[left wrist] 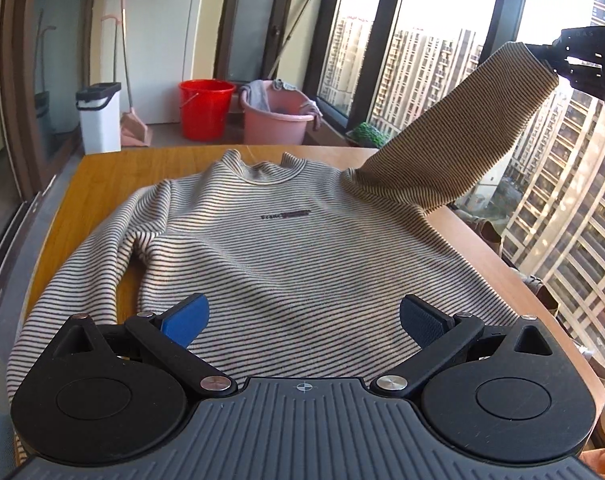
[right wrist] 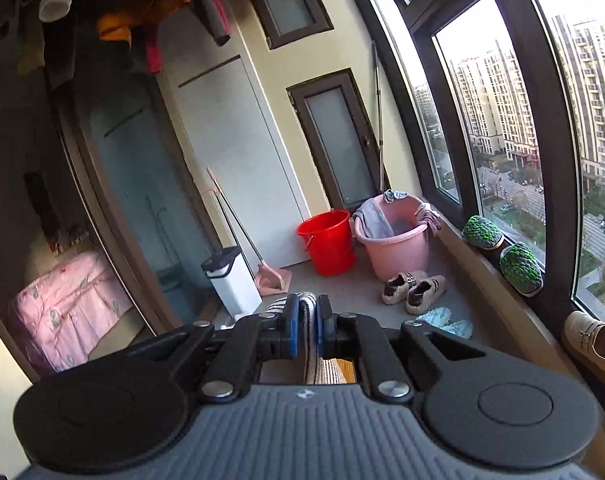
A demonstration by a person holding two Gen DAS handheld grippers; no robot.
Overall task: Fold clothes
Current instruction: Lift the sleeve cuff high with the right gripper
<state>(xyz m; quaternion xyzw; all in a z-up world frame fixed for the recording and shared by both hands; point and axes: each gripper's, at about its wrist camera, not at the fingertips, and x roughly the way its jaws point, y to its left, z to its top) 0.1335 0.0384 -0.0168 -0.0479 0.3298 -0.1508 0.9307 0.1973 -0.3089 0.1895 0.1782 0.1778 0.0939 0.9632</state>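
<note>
A striped long-sleeved sweater (left wrist: 286, 248) lies front up on the wooden table (left wrist: 102, 176), collar at the far side. Its left sleeve (left wrist: 74, 280) curves down along the table's left edge. The right sleeve (left wrist: 462, 132) is lifted high to the upper right, pulled taut. My right gripper (left wrist: 558, 60) is shut on that sleeve's cuff; in the right wrist view the striped cuff (right wrist: 308, 312) sits pinched between the blue pads of the gripper (right wrist: 306, 320). My left gripper (left wrist: 304, 320) hovers open over the sweater's hem, nothing between its fingers.
Beyond the table stand a red bucket (left wrist: 206, 108), a pink tub (left wrist: 276, 114) with rags, a white bin (left wrist: 100, 118) and a dustpan. Tall windows run along the right. Shoes (right wrist: 414, 288) lie on the floor, slippers (right wrist: 518, 264) on the sill. Clothes hang overhead.
</note>
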